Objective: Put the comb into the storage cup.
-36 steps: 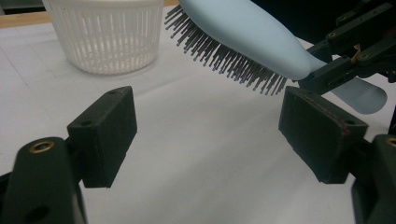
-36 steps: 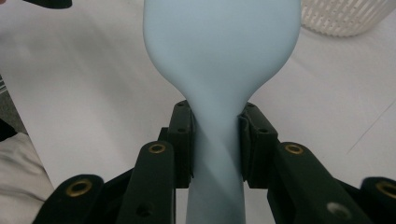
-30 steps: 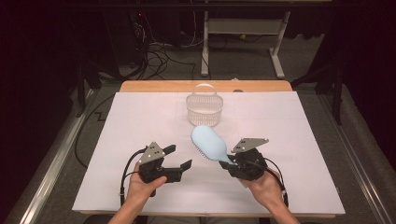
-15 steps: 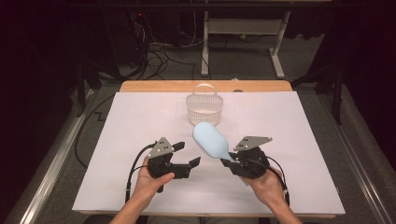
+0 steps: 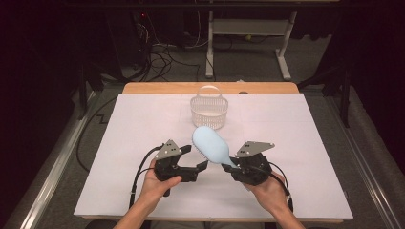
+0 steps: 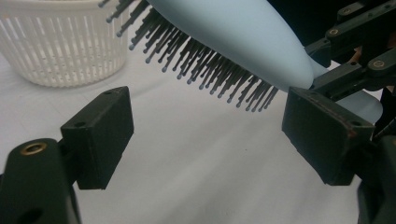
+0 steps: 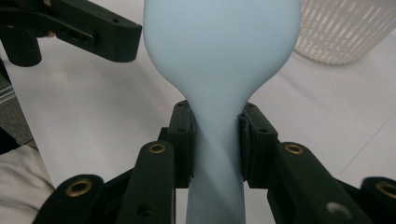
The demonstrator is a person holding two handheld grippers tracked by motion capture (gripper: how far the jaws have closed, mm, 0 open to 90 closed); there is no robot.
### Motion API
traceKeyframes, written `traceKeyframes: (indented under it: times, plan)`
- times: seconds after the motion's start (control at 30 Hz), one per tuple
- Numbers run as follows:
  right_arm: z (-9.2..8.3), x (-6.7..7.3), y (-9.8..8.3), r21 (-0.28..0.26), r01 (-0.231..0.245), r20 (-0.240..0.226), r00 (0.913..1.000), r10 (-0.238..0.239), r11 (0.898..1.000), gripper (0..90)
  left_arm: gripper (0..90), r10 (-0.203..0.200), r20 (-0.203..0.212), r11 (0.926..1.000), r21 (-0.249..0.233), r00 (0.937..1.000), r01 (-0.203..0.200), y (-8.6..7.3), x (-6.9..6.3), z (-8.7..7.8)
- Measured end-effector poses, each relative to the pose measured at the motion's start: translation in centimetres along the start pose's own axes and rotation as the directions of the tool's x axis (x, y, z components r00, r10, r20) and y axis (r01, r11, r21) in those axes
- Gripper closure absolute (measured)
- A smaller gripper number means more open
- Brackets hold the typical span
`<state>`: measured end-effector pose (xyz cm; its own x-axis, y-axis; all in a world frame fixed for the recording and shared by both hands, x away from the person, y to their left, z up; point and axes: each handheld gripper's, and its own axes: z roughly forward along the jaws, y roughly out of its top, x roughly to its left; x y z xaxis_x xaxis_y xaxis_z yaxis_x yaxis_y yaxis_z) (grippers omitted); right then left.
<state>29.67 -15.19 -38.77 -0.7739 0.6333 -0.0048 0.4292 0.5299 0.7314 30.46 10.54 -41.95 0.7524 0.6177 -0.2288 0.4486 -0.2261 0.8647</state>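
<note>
Nearest the person, the right tool (image 5: 228,168) is clamped on the narrow handle of a pale blue hairbrush (image 5: 210,145); in the right gripper view its two pads (image 7: 183,140) press the handle from either side, with the smooth back of the brush (image 7: 219,46) rising above them. The brush is held off the white-covered worktop (image 5: 296,133), its head slanting up and away to the left, bristles facing down and left. Just beside it, the left tool (image 5: 201,167) is open with nothing gripped, its jaws having just widened. In the left gripper view, the dark bristles (image 6: 201,70) hang above and beyond the gap between the jaws, not touching them. Farther back, near the worktop's middle, stands a white slatted basket (image 5: 208,107) with a hoop handle, close behind the brush head.
</note>
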Motion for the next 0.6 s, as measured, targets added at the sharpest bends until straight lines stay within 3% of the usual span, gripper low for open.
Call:
traceKeyframes:
  times: [0.2, 0.3, 0.6]
  plan:
    - [0.0, -0.1, -0.1, -0.005, 0.002, 0.003, 1.0, -0.002, 1.0, 71.0, 16.0, 0.018, 0.023, 0.9996, -0.024, 0.9996, -0.017, 0.7, -0.2, 0.3]
    - [0.0, -0.3, -0.2, -0.006, -0.005, 0.001, 1.0, 0.005, 1.0, 71.0, 16.7, 0.007, 0.029, 0.9995, -0.032, 0.9996, -0.006, 1.0, -0.4, 0.5]
    - [-0.1, -0.4, -0.2, -0.025, 0.001, 0.008, 1.0, -0.001, 1.0, 71.0, 15.1, 0.005, 0.055, 0.9999, -0.009, 0.9985, -0.005, 1.4, -0.6, 1.4]
